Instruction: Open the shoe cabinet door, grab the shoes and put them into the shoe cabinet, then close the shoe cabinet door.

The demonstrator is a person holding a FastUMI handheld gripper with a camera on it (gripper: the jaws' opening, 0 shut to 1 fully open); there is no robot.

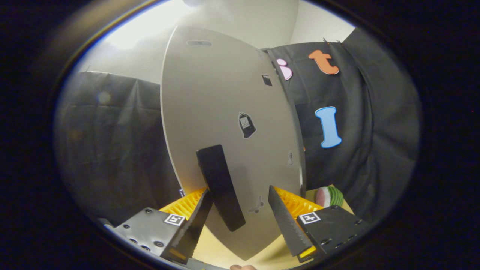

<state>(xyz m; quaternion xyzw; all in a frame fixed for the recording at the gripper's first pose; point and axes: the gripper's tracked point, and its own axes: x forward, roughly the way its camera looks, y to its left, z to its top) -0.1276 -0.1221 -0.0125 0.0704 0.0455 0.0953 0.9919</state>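
Observation:
The shoe cabinet's pale grey door [221, 97] stands close in front of me, with small stickers on its face. Its black bar handle [219, 183] runs down the lower door and lies between my fingers. My gripper [238, 192] is open. The left finger [195, 225] sits right against the handle's left side. The right finger [287, 221] stands apart from the handle with a gap of door face between. A dark strip [300, 150] runs along the door's right edge; I cannot tell whether the door is ajar.
A small green-and-red watermelon-like toy [329, 196] lies on the light wooden surface [262, 255] to the right of the door's foot. Black cloth hangs on both sides of the cabinet. A person's fingertip [243, 267] shows below the fingers.

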